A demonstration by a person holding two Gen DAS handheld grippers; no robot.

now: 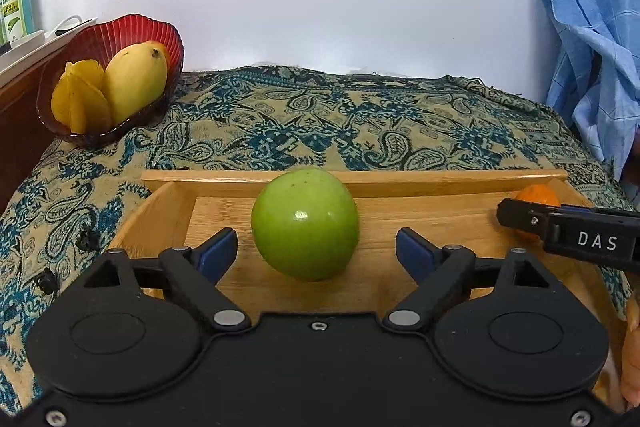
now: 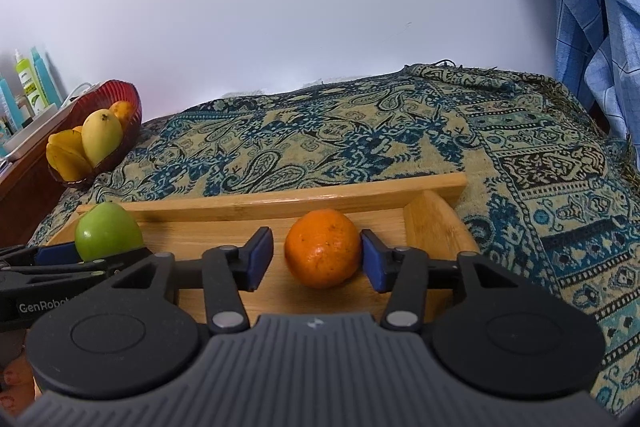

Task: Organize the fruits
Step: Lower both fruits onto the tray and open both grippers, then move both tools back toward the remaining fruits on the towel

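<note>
A green apple (image 1: 306, 223) rests on the wooden tray (image 1: 432, 215), between the blue pads of my left gripper (image 1: 316, 239), which is open with a gap on each side of the fruit. An orange (image 2: 322, 251) sits at the tray's (image 2: 208, 231) right end. My right gripper (image 2: 316, 237) brackets it, open: the left pad stands clear and the right pad (image 2: 374, 261) is right beside the peel. The apple (image 2: 106, 231) also shows at the left of the right wrist view. A red bowl (image 1: 120, 31) at the back left holds a mango (image 1: 136, 79) and a starfruit (image 1: 78, 95).
A paisley cloth (image 1: 360, 119) covers the table. A blue checked fabric (image 1: 592, 27) hangs at the right. Bottles (image 2: 30, 83) and a white tray stand on a wooden shelf behind the red bowl (image 2: 120, 91). A white wall runs along the back.
</note>
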